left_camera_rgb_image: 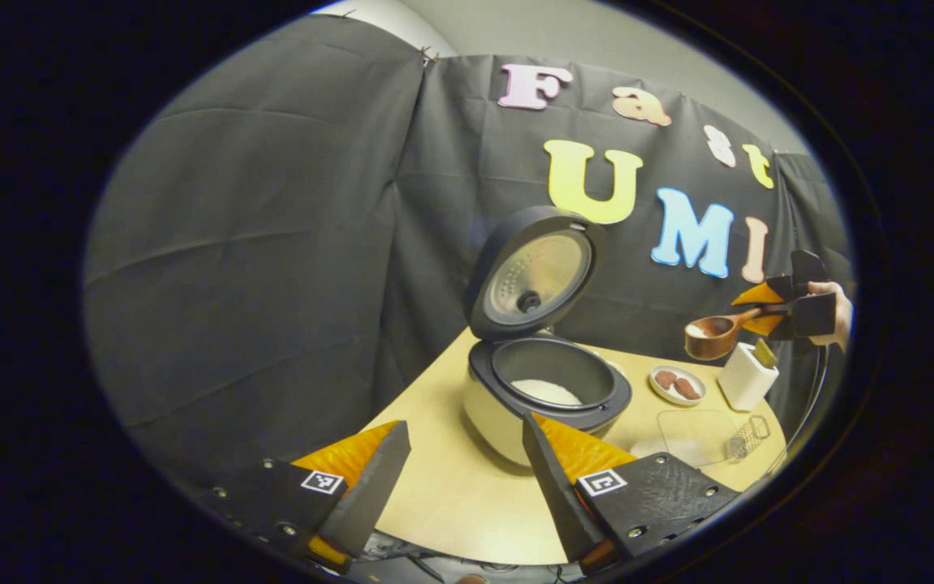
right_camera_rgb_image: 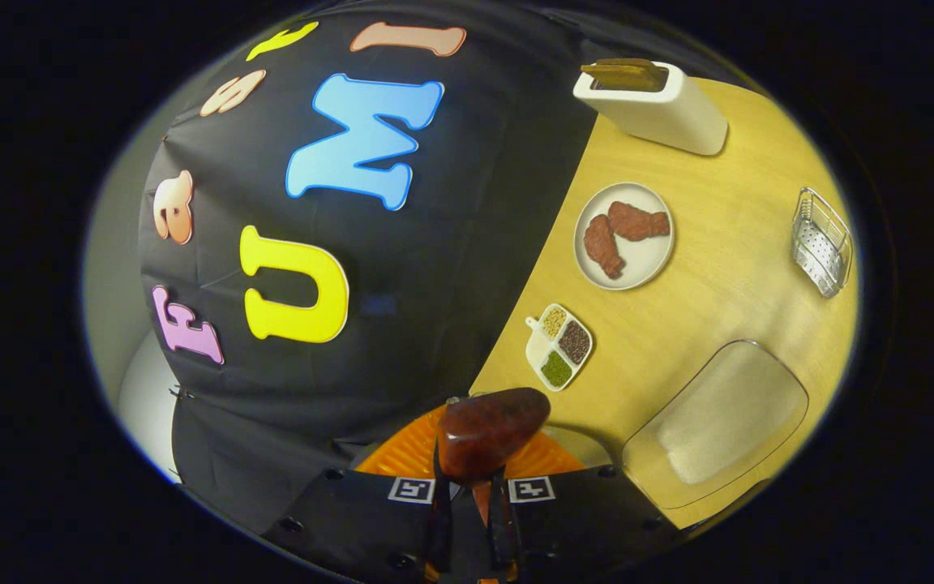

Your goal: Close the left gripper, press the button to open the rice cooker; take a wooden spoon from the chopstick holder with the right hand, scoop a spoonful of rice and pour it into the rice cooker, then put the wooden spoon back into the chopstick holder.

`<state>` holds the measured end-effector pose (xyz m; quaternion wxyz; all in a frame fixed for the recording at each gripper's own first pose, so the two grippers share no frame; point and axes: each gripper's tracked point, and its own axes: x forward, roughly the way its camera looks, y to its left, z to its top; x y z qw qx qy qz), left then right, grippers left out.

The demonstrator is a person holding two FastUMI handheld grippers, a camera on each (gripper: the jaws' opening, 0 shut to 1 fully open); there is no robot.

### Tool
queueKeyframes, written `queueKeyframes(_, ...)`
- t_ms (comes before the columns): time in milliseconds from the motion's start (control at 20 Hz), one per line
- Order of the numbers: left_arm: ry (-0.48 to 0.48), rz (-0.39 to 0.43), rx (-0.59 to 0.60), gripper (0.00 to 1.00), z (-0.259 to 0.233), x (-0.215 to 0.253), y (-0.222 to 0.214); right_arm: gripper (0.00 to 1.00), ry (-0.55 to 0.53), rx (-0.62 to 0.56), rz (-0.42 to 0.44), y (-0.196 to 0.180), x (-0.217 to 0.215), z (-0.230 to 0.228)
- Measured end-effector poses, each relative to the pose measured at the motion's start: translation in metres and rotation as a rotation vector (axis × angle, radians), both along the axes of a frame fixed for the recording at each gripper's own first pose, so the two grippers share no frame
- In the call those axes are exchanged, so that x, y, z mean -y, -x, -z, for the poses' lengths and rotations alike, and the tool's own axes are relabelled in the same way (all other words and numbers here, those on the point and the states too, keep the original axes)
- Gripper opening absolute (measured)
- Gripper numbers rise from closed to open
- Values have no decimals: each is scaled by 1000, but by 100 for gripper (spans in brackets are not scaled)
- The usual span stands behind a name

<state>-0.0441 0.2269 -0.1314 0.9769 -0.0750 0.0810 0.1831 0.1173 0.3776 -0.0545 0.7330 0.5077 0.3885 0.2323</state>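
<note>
1. The rice cooker (left_camera_rgb_image: 544, 389) is seen at 12 o'clock from the left gripper (left_camera_rgb_image: 467, 478), lid (left_camera_rgb_image: 533, 272) up, white rice lying in the pot.
2. The left gripper's fingers are spread wide, nothing held between them.
3. The wooden spoon (left_camera_rgb_image: 714, 334) is clamped by its handle in the right gripper (left_camera_rgb_image: 775, 308); its fingers (right_camera_rgb_image: 434, 511) are drawn narrow onto the handle.
4. The spoon is held above the white holder (left_camera_rgb_image: 747, 375), at 3 o'clock from the cooker, with its long axis pointing back toward the cooker.
5. Judged: the holder lies just below the spoon; the return is to be made by the right hand, handle turned upright.
</note>
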Motion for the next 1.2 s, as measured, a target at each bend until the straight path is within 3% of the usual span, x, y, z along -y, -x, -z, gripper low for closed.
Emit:
queueKeyframes(100, 11, -28, 2, 89, 2, -11, 4, 19, 10, 21, -39, 1, -24, -4)
queueKeyframes(150, 16, -42, 0, 89, 5, -17, 8, 14, 17, 30, -57, 2, -36, -6)
queueKeyframes(300, 24, -87, -9, 89, 10, -34, 18, 14, 38, 55, -119, 9, -73, -8)
queueKeyframes(350, 25, -103, -12, 89, 12, -40, 22, 19, 50, 66, -140, 12, -85, -8)
queueKeyframes(400, 27, -126, -14, 84, 13, -47, 26, 14, 67, 79, -159, 16, -97, -6)
queueKeyframes(450, 32, -149, -14, 84, 15, -53, 31, 19, 87, 88, -177, 19, -107, -4)
queueKeyframes(550, 56, -181, -15, 84, 16, -62, 40, 14, 134, 123, -212, 25, -128, 3)
queueKeyframes(600, 66, -193, -15, 84, 16, -65, 44, 19, 165, 149, -223, 27, -136, 6)
queueKeyframes(850, 62, -230, -66, 84, 43, -77, 68, 18, 359, 384, -295, 31, -169, 17)
queueKeyframes(900, 61, -229, -77, 89, 45, -78, 71, 19, 385, 427, -318, 36, -175, 14)
queueKeyframes(1050, 33, -219, -102, 89, 47, -78, 72, 19, 435, 521, -374, 47, -193, 20)
queueKeyframes(1100, 22, -218, -105, 89, 45, -79, 72, 14, 453, 546, -394, 50, -197, 23)
queueKeyframes(1200, 20, -214, -109, 89, 43, -78, 70, 19, 505, 606, -434, 56, -205, 32)
